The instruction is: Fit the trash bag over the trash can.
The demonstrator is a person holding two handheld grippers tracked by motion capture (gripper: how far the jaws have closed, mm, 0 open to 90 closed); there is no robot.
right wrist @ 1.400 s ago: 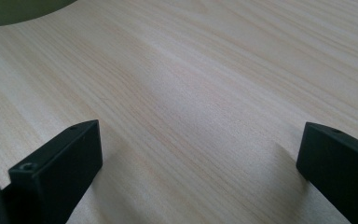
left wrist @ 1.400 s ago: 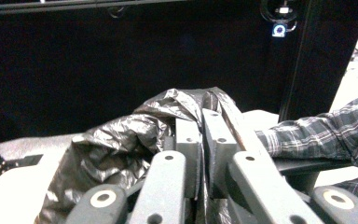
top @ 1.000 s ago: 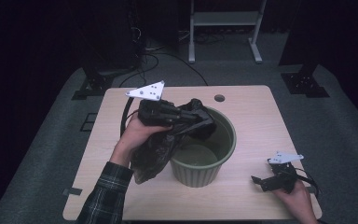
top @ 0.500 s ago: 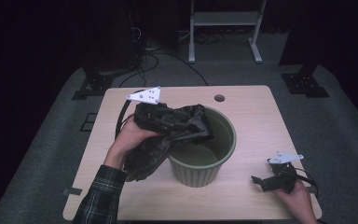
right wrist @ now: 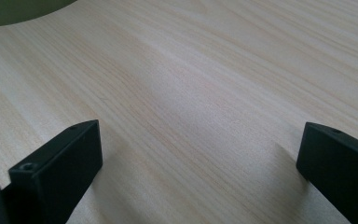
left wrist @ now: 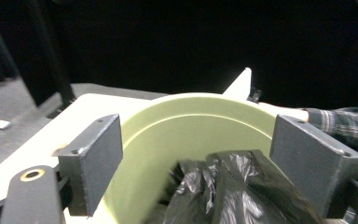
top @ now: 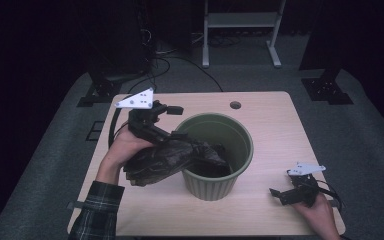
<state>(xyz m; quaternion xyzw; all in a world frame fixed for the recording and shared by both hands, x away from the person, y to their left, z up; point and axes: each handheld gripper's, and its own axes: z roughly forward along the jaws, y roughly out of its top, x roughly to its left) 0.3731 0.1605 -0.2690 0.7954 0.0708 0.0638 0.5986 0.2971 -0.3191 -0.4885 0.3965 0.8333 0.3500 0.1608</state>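
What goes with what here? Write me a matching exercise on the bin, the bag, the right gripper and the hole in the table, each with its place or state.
Things:
1. bin
2. bag
3. right gripper
4. hole

Places or states:
A. black, draped over the rim, partly inside and partly outside
B. fingers open, low over the near right corner of the table
C. near the far edge of the table top
D. green, upright in the middle of the table

Pairs: 1-D, 2-A, 3-B, 4-C
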